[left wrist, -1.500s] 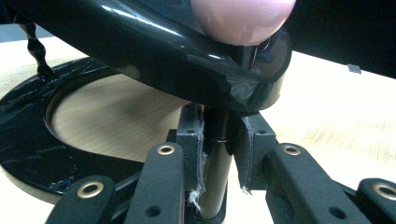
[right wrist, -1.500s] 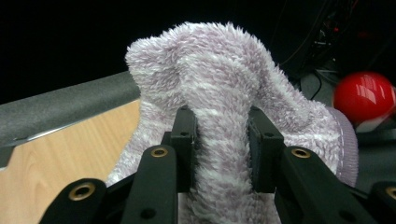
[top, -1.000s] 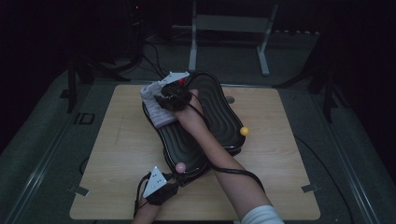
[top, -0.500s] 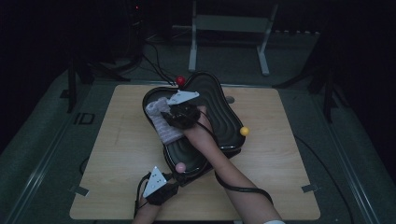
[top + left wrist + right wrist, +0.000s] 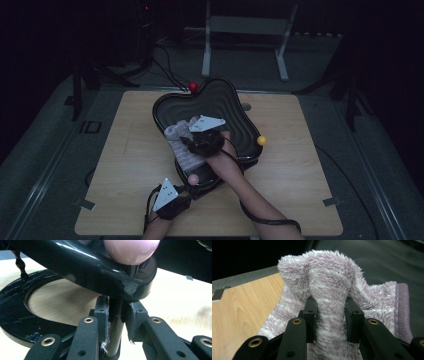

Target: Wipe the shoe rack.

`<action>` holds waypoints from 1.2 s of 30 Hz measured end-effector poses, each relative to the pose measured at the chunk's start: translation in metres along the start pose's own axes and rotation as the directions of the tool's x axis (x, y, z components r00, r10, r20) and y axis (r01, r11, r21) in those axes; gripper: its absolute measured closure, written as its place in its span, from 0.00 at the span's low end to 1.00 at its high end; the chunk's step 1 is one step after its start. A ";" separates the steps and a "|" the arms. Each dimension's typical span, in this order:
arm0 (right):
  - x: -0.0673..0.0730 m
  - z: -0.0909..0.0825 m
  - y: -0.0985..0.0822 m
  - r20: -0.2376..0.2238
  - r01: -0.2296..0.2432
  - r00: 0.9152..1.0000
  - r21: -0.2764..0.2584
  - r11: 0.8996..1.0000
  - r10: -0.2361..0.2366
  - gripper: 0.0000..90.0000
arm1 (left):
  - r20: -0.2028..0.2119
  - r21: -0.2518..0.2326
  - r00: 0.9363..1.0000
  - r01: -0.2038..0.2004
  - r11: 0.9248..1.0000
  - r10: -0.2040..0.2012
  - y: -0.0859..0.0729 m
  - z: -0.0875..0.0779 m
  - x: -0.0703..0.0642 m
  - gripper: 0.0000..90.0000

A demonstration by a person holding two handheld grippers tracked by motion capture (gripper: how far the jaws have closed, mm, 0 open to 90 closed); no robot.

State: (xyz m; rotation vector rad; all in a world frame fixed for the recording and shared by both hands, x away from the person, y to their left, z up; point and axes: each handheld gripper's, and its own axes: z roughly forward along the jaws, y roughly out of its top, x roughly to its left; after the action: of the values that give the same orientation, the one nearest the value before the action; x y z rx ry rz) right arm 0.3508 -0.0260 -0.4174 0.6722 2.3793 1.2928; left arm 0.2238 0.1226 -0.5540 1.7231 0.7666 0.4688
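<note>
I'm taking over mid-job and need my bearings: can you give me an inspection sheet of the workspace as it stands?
Surface: wooden table, bare around the tray.
Job's things: black wavy tray on a stand with red, yellow and pink knobs; fluffy lilac cloth lying in the tray.
Clutter: nothing seen.
Grippers: left gripper shut on the tray's post under the pink knob; right gripper shut on a fold of the cloth.
Cables: one trails from each gripper; more run on the floor behind the table.
Surroundings: dark room, grey metal frame beyond the table.
</note>
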 end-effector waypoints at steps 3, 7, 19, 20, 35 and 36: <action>0.004 -0.005 -0.009 -0.016 -0.009 1.000 -0.002 1.000 0.009 0.76 | 0.002 -0.001 1.000 0.004 1.000 -0.004 0.000 0.000 0.000 0.82; 0.010 -0.012 -0.021 -0.021 -0.009 1.000 -0.005 1.000 0.009 0.76 | 0.002 0.002 1.000 0.005 1.000 -0.005 0.000 0.000 0.000 0.82; 0.018 -0.032 -0.052 -0.070 -0.026 0.997 0.015 1.000 0.027 0.77 | 0.003 0.001 1.000 0.017 1.000 -0.017 0.000 0.000 -0.001 0.82; 0.018 -0.033 -0.053 -0.072 -0.028 0.997 0.017 0.999 0.029 0.77 | 0.008 0.000 1.000 0.022 1.000 -0.022 0.000 0.000 0.000 0.82; 0.012 -0.038 -0.056 -0.064 -0.020 0.998 0.027 0.999 0.022 0.77 | 0.012 0.002 1.000 0.012 1.000 -0.012 0.000 0.000 -0.001 0.82; 0.012 -0.038 -0.056 -0.064 -0.020 0.998 0.027 0.999 0.022 0.77 | 0.012 0.002 1.000 0.012 1.000 -0.012 0.000 0.000 -0.001 0.82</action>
State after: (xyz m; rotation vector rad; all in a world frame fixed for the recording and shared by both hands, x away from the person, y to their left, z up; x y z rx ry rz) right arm 0.3080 -0.0714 -0.4464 0.6749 2.4505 1.3131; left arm 0.2231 0.1215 -0.5538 1.7209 0.7687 0.4497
